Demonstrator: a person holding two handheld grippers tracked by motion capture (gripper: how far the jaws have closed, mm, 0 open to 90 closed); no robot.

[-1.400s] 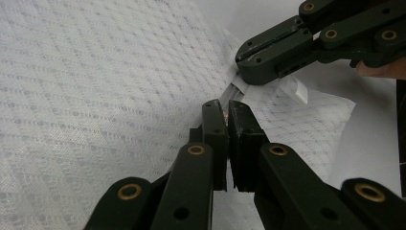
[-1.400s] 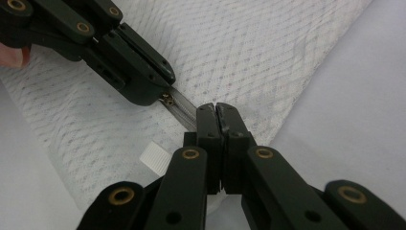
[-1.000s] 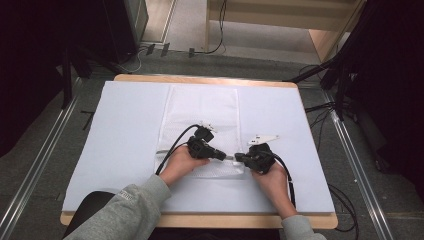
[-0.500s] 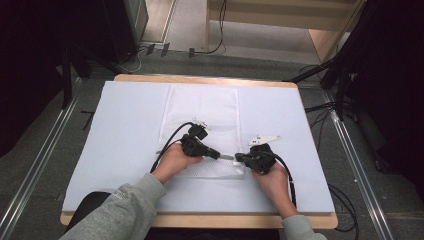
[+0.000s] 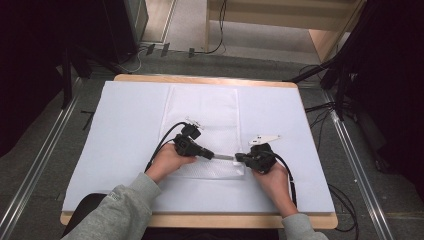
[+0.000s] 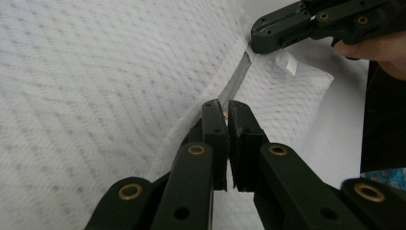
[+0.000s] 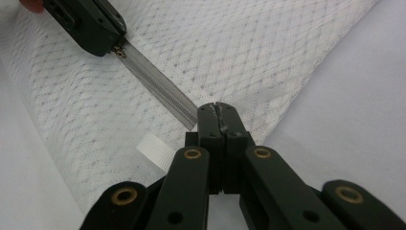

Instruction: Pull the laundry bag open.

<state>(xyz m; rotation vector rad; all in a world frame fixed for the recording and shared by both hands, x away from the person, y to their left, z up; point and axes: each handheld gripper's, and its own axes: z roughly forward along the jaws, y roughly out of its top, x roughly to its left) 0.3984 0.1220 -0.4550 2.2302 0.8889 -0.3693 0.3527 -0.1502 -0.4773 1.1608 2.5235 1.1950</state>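
1. Since a second ago the left gripper [image 5: 212,154] has drawn away to the left from the right gripper [image 5: 239,157] along the zipper [image 5: 223,156]; a grey stretch of zipper tape now spans the gap between the two, where they sat nearly tip to tip before. The right gripper has kept its place.
2. Nearest the person, grey sleeves and both forearms come in over the front edge of the surface [image 5: 125,115], which is covered in white.
3. Left hand [image 5: 167,160] and right hand [image 5: 267,175] rest on the near part of the surface, one gripper in each, tips pointing at each other.
4. Between them lies the near end of the white mesh bag [image 5: 202,112], flat on the surface at its middle, its long side running away from the person. The zipper crosses this near end.
5. In the left gripper view, the left gripper's [image 6: 227,108] jaws are pressed together on a small coppery zipper pull [image 6: 225,114] at the end of the grey tape [image 6: 237,79].
6. In the right gripper view, the right gripper's [image 7: 215,109] jaws are pressed together on the bag's edge just beside the tape's end [image 7: 189,120]; a small white ribbed tab [image 7: 155,151] sticks out near them.
7. Farther off, the rest of the bag reaches towards the far edge.
8. Beyond the surface are grey floor, cables [image 5: 210,50] and a wooden shelf unit [image 5: 280,20].
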